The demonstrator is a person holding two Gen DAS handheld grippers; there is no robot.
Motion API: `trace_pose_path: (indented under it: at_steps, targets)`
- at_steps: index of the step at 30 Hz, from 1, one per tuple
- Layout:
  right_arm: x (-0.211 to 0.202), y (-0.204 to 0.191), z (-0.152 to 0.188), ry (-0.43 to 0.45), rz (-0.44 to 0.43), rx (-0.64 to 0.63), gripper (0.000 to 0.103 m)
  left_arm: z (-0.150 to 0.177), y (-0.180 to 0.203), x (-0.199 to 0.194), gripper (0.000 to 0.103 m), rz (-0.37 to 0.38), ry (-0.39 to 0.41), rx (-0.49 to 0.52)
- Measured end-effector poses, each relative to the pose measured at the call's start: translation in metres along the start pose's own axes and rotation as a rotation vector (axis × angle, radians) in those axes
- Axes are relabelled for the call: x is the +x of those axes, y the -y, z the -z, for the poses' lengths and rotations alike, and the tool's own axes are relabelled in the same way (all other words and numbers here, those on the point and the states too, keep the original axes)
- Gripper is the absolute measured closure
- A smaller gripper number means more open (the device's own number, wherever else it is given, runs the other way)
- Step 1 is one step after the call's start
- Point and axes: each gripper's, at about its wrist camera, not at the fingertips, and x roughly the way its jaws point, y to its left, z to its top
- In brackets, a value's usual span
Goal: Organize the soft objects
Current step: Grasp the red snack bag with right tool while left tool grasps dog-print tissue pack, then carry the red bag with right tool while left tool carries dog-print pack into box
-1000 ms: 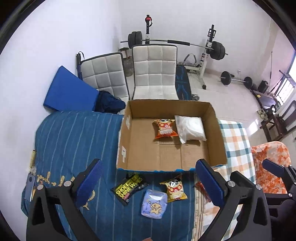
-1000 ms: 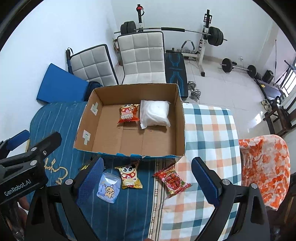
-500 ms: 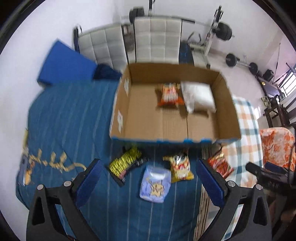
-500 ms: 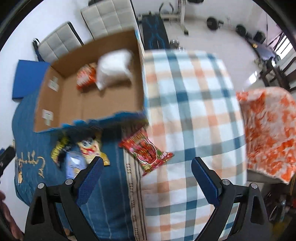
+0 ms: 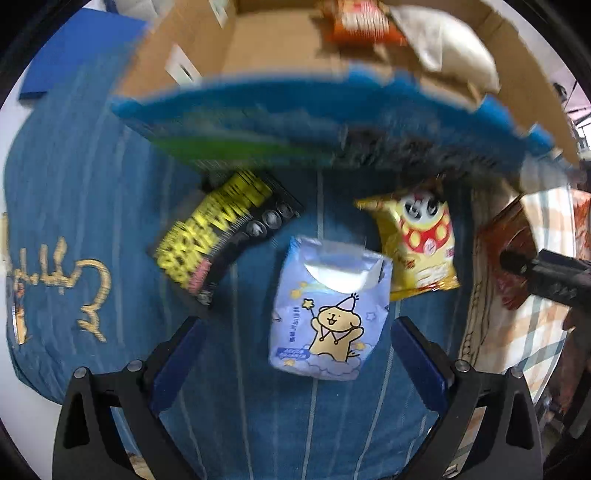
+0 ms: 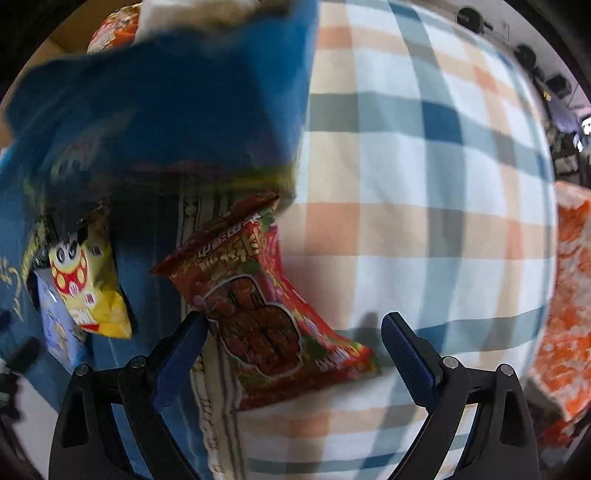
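change since a second ago: both grippers have dropped from a high view over the cardboard box (image 5: 280, 55) to close above the loose packets in front of it; both views now blur with motion. judged meaning: two pickups are about to begin, one per hand, with nothing gripped yet.

left to right, left wrist view:
- black-and-yellow snack packet (image 5: 218, 232), lying aslant on the blue striped bedcover (image 5: 66, 177), untouched.
- left gripper (image 5: 295, 363), jaws wide apart and empty, straddling the lower end of the pale blue tissue pack (image 5: 327, 310), which carries a bear cartoon; pack lies flat between the fingers, apparently not yet touched.
- yellow snack packet (image 5: 417, 243), just beside the tissue pack on its right.
- red snack packet (image 5: 506, 254), partly hidden behind the right gripper's body.

right wrist view:
- right gripper (image 6: 291, 345), jaws spread and empty, set over the red snack packet (image 6: 258, 306), which lies across the seam between bedcover and checked blanket (image 6: 424, 184).

already in the box: an orange snack packet (image 5: 362, 22) and a white soft pack (image 5: 450, 48).

obstructions: the box's blue front wall (image 5: 332, 122) stands just beyond the packets and must be cleared on the lift. the yellow packet sits close enough to the tissue pack to be nudged by the left gripper's right finger. four items remain outside.
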Motion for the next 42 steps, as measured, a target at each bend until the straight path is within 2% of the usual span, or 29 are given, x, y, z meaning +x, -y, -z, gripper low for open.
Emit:
trace_pose_path:
  at_steps: [2, 5, 6, 7, 9, 10, 11, 13, 15, 18, 23, 30, 34, 40, 41, 42]
  targets:
    - [0.003, 0.002, 0.0, -0.014, -0.032, 0.02, 0.011, -0.001, 0.004, 0.016, 0.001, 0.017, -0.039, 0.012]
    - [0.006, 0.0, 0.0, -0.03, -0.053, 0.022, 0.023, -0.002, 0.009, 0.037, 0.001, 0.047, -0.091, 0.022]
    - [0.006, -0.001, 0.001, -0.035, -0.053, 0.025, 0.027, -0.002, 0.01, 0.044, 0.001, 0.042, -0.104, 0.023]
    - [0.007, -0.001, 0.001, -0.039, -0.054, 0.026, 0.037, -0.002, 0.012, 0.049, 0.001, 0.045, -0.113, 0.027]
    - [0.009, -0.003, 0.002, -0.053, -0.061, 0.032, 0.04, -0.001, 0.015, 0.056, 0.002, 0.047, -0.126, 0.032]
    - [0.01, -0.004, 0.003, -0.058, -0.062, 0.033, 0.043, -0.001, 0.016, 0.06, 0.006, 0.043, -0.129, 0.033]
    - [0.01, -0.004, 0.004, -0.064, -0.061, 0.033, 0.045, 0.0, 0.016, 0.062, 0.018, 0.049, -0.126, 0.033]
    - [0.01, -0.003, 0.008, -0.076, -0.069, 0.034, 0.05, 0.002, 0.016, 0.065, 0.025, 0.065, -0.127, 0.022]
    - [0.011, 0.0, 0.018, -0.097, -0.09, 0.035, 0.051, 0.007, 0.014, 0.065, 0.037, 0.062, -0.116, 0.019]
    - [0.014, 0.0, 0.031, -0.13, -0.106, 0.026, 0.052, 0.016, 0.01, 0.06, 0.042, 0.062, -0.102, 0.006]
    - [0.02, -0.01, 0.068, -0.183, -0.13, -0.003, 0.052, 0.045, -0.006, 0.054, 0.043, 0.061, -0.103, -0.041]
    - [0.025, -0.023, 0.1, -0.17, -0.137, 0.05, 0.052, 0.096, -0.004, 0.056, 0.043, 0.056, -0.114, -0.074]
    - [0.032, -0.026, 0.1, -0.155, -0.113, 0.107, 0.052, 0.105, -0.002, 0.065, 0.043, 0.053, -0.124, -0.096]
    - [0.04, -0.037, 0.102, -0.153, -0.051, 0.089, 0.051, 0.105, 0.003, 0.072, 0.043, 0.043, -0.115, -0.096]
    - [0.043, -0.054, 0.105, -0.151, -0.046, 0.09, 0.05, 0.102, 0.009, 0.075, 0.043, 0.041, -0.114, -0.095]
    - [0.042, -0.055, 0.106, -0.148, -0.038, 0.089, 0.051, 0.1, 0.013, 0.075, 0.043, 0.037, -0.111, -0.094]
